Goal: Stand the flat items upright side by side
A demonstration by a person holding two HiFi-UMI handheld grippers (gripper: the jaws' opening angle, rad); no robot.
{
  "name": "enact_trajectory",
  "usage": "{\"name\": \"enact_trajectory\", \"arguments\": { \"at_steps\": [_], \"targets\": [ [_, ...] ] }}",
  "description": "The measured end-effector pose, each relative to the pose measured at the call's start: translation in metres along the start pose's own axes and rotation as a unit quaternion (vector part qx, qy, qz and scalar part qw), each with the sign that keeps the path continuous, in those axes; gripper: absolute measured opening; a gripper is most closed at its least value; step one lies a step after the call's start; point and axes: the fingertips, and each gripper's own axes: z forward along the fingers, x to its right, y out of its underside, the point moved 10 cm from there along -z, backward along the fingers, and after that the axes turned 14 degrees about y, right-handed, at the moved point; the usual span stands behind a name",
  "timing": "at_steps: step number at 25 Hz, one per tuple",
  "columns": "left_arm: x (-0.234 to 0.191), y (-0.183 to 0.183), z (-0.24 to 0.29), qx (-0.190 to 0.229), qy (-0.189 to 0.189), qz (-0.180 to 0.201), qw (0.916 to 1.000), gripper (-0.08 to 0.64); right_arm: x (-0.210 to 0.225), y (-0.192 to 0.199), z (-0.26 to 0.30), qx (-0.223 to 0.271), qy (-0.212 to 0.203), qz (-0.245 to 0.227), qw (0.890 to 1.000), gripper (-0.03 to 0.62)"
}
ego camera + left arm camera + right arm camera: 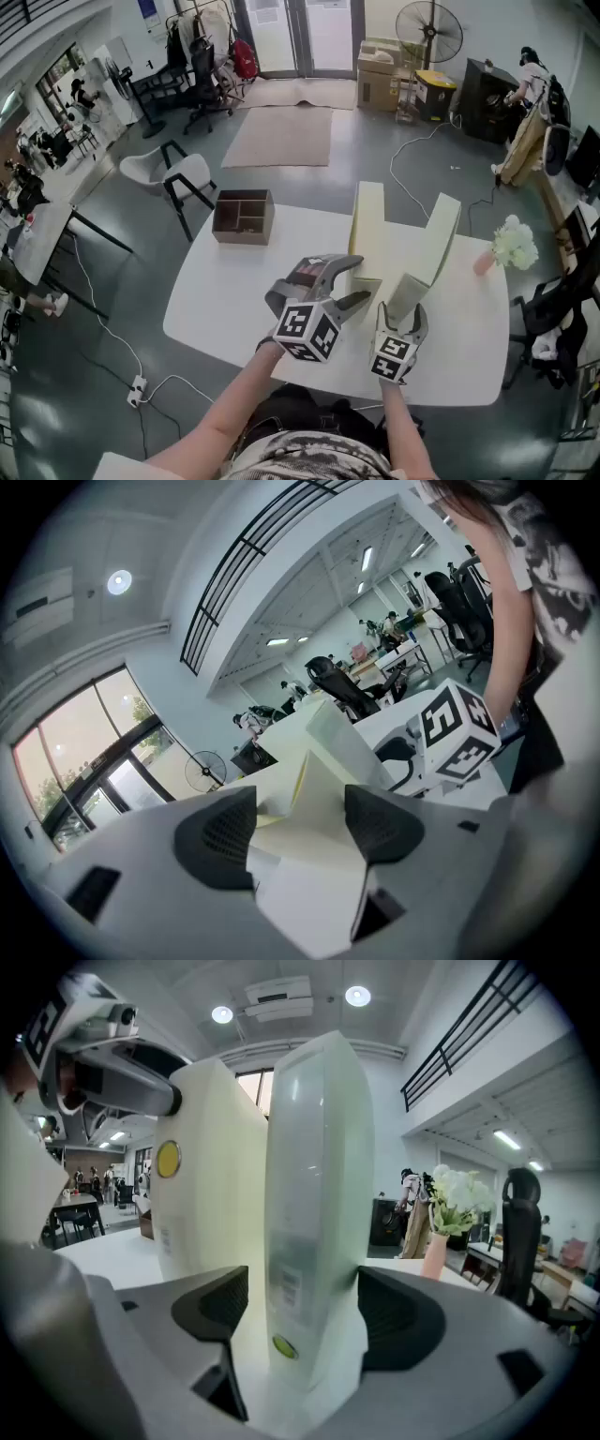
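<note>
Cream left pack (367, 225) and right pack (436, 246) on end, side by side on the counter (234, 300), long axes up — left tool (364, 279) clamped on left pack's base, right tool (405, 309) gripping right pack's.

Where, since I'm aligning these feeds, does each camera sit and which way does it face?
Head view: on the head, steeply down at the white table; forearms, left gripper and right gripper show.
Left gripper view: on that gripper, along its jaws at the left pale cream flat box; arm and shirt show.
Right gripper view: likewise, at the right pale cream flat box; the left gripper shows.
All share both boxes.
</note>
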Motion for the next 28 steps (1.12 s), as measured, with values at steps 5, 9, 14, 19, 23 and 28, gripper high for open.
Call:
{"name": "enact_trajectory", "arguments": {
  "at_steps": [5,9,14,19,23,28],
  "targets": [
    [0.002,-0.001,-0.001,-0.006,0.0,-0.002,1.0,0.301,-0.002,0.002,0.013,-0.01,0.038,-0.012,0.999,0.362],
    [0.001,-0.001,-0.001,-0.007,0.0,-0.001,1.0,0.301,0.002,0.002,0.019,0.001,0.025,-0.009,1.0,0.362],
    [0.001,0.0,-0.001,-0.005,0.003,0.001,1.0,0.299,0.013,0.008,0.016,0.03,-0.053,-0.017,0.998,0.331],
    [0.0,0.0,-0.001,-0.001,0.007,0.004,1.0,0.299,0.016,0.009,0.012,0.047,-0.121,-0.037,0.991,0.328],
    [0.0,0.0,-0.001,0.001,0.009,0.006,0.9999,0.299,0.015,0.009,0.013,0.049,-0.156,-0.042,0.986,0.327],
    [-0.001,0.002,-0.001,0.002,0.008,0.007,0.9999,0.299,0.006,0.006,0.02,0.056,-0.206,-0.054,0.976,0.327]
  ]
}}
